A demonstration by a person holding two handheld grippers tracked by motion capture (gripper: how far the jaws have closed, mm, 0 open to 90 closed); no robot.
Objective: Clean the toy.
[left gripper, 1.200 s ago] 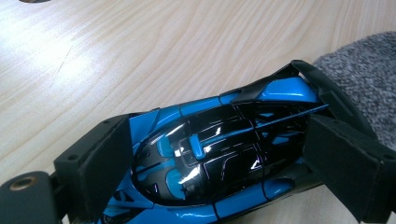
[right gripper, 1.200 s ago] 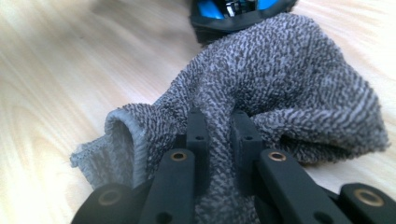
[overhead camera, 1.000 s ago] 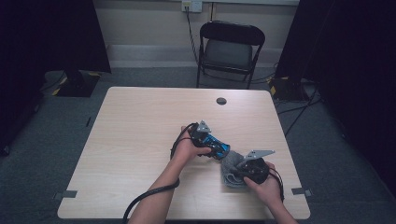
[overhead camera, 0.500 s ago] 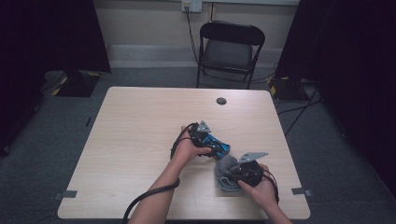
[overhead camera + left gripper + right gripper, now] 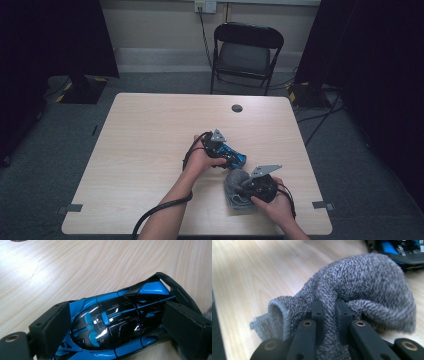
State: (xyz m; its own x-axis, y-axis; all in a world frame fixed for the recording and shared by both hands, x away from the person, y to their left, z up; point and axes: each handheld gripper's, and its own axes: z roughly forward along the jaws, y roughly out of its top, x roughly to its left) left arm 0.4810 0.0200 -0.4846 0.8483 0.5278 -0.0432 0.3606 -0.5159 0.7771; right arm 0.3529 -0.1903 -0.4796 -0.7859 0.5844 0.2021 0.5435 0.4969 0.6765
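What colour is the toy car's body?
Blue with glossy black panels; the toy car shows best in the left gripper view.

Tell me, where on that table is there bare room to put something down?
The whole left half of the table is bare wood, as is the far strip around the small dark disc. It is crowded near the right front, where the left tool clamps the blue toy car and the right tool pinches the grey cloth.

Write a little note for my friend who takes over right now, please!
Left gripper: shut on the blue toy car, jaws on its two sides, car on the table.
Right gripper: shut on a bunched fold of the grey cloth, which lies beside the car.
Done: both things gripped.
Left: probably wiping the car with the cloth; cloth not visibly on it yet.
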